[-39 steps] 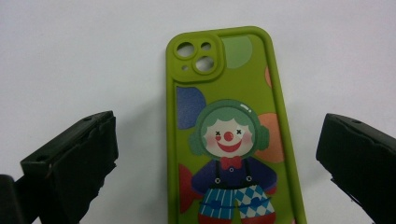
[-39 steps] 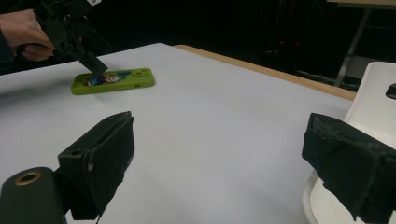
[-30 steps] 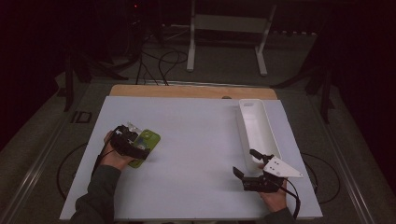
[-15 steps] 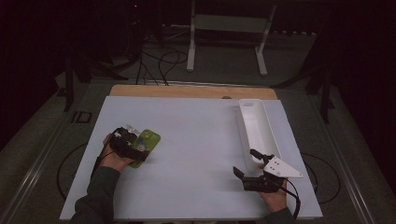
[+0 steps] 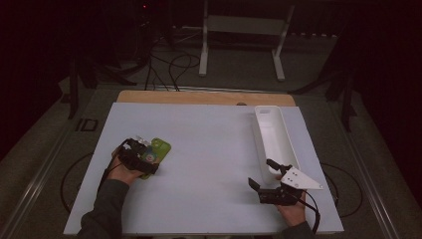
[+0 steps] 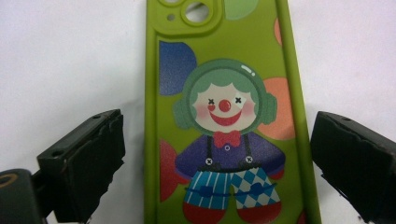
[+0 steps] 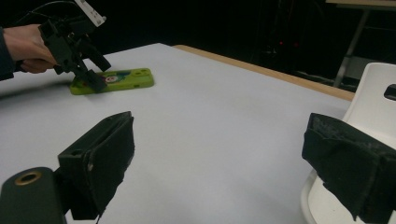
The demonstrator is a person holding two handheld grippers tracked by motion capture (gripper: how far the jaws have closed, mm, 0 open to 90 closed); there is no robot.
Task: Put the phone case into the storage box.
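White board (image 5: 209,164) covers most of the tabletop in the high view, with a strip of bare wood (image 5: 204,97) along its far edge. Next in size, a long white tray (image 5: 286,152) lies toward the right of the frame, running from the upper middle down toward the lower right. At the left of centre a green phone case (image 5: 160,149) lies flat on the board, printed side up (a clown in a bow tie and checked trousers, seen close in the left gripper view (image 6: 224,116)).

The left gripper (image 5: 142,158) is over the case's near end, its jaws spread wide and standing one on each side of the case's long edges without touching them. The right gripper (image 5: 263,175) is low in the frame beside the near end of the tray, jaws wide apart with only bare board between them; a hand (image 5: 291,211) grips it from below.
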